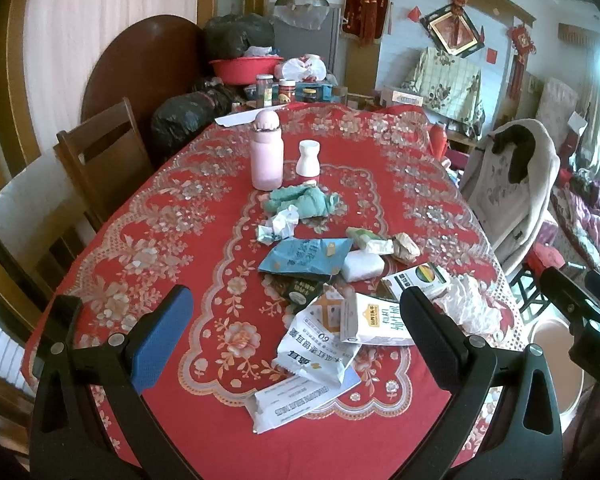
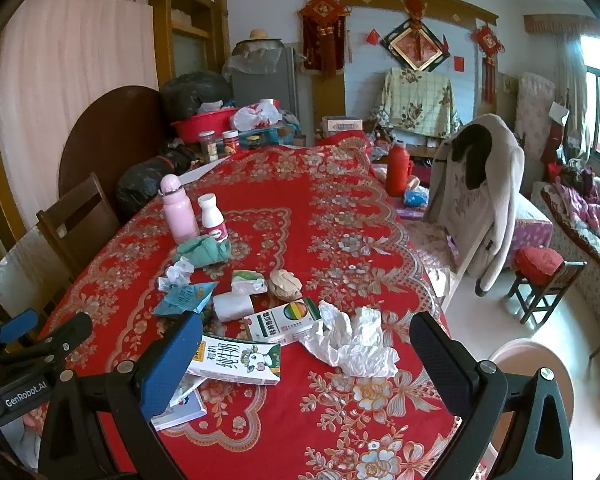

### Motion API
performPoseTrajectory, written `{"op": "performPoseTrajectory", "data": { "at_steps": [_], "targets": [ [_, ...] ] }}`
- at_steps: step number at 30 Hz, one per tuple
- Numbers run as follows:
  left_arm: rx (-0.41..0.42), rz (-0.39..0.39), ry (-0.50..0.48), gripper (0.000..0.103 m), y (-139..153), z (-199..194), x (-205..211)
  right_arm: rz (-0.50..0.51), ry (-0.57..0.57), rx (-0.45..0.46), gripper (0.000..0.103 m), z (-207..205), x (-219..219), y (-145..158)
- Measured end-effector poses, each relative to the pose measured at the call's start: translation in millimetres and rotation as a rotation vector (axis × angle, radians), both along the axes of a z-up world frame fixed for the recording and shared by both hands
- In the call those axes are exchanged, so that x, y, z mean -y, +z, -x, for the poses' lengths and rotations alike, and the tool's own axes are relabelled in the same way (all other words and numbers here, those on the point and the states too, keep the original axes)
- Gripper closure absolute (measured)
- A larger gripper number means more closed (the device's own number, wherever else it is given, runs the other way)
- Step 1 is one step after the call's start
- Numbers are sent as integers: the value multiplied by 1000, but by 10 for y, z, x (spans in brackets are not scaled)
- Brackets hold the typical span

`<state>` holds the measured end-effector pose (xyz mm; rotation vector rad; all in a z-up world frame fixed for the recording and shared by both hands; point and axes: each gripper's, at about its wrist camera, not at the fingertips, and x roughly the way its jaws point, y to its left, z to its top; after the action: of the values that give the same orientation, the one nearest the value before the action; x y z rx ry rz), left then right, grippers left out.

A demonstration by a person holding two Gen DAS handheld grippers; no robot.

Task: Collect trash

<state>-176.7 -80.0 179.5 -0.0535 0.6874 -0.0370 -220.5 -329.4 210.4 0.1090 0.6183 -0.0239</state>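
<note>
Trash lies in a heap on the red floral tablecloth: a white milk carton, a white snack bag, a blue wrapper, a small medicine box, crumpled white paper, a teal cloth. My left gripper is open and empty, above the near heap. My right gripper is open and empty, above the crumpled paper and carton.
A pink bottle and a white bottle stand behind the heap. A round bin stands on the floor at the table's right. Chairs flank the table: wooden, coat-draped.
</note>
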Motion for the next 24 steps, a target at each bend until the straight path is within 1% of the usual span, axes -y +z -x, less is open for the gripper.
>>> {"op": "performPoseTrajectory", "data": {
  "at_steps": [3,8,15,18,23,24],
  "targets": [
    [-7,0,-2,0,-9,-42,-13,-1,-2,-10,0,-123,-33,31],
    [-31,14,-6,0,-38,-171,-79,-6,-8,-35,0,-246,-33,-2],
    [-99,28,-31,0,-197,-412,-159,-15,-18,-108,0,-501,-7,-165],
    [-136,35,-42,0,-285,-552,-206,-33,-1,-172,0,-650,-1,-296],
    [-189,61,-48,0,-389,-790,-315,-70,5,-350,0,-960,7,-577],
    [-202,61,-47,0,-412,-846,-337,-79,5,-367,0,-990,19,-615]
  ]
}}
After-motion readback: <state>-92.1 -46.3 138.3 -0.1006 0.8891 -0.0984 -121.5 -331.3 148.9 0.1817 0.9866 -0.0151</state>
